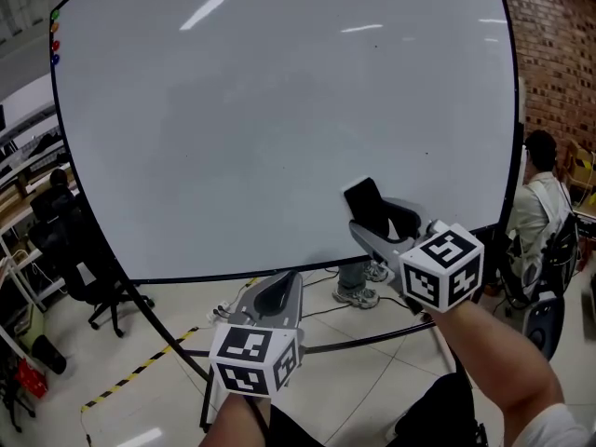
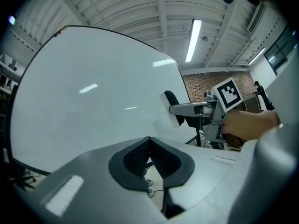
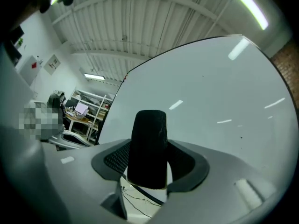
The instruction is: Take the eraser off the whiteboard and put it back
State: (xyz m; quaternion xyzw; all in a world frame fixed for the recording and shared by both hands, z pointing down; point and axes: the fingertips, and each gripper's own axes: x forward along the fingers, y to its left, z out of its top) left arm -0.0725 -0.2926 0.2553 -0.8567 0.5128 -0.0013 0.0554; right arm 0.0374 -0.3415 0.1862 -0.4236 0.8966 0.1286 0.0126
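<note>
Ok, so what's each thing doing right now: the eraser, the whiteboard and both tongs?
eraser: gripped in the right tongs, close to the whiteboard; I can't tell if it touches.
whiteboard: almost blank, only tiny specks.
right tongs: shut on the eraser.
left tongs: shut, nothing between them, held low away from the eraser.

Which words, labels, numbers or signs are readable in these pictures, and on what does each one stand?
None can be read.
The whiteboard bears no writing.
The marker cubes show only black-and-white square patterns, no letters.
The wall signs are too small to read.
</note>
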